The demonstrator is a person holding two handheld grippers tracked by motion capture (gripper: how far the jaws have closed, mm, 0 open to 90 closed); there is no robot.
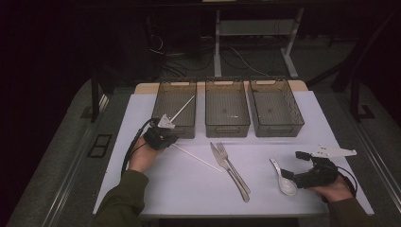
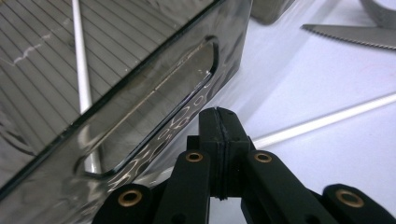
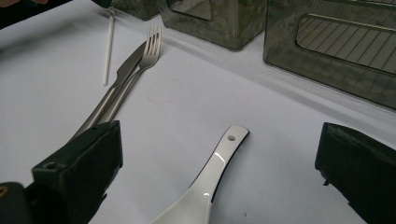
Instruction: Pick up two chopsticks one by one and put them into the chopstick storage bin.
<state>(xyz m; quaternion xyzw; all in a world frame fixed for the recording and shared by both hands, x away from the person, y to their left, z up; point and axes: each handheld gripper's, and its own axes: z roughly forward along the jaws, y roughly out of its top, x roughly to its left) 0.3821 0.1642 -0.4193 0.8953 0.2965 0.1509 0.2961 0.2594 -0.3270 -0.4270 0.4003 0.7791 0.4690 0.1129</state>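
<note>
Chopsticks split: one (image 1: 183, 108) lies in the left bin (image 1: 163, 124), upper left of frame; the other (image 1: 198, 158) waits on the counter (image 1: 189, 189) beside the knife (image 1: 222, 163), fork (image 1: 234, 168) and spoon (image 1: 283, 177); left tongs (image 1: 165, 137) closed, seemingly empty; right tongs (image 1: 295, 165) spread wide over the spoon; sorting barely begun.

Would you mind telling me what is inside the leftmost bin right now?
The leftmost bin holds one white stick lying diagonally across its ribbed floor. The left tongs cover its near left corner, so that part cannot be checked.
</note>
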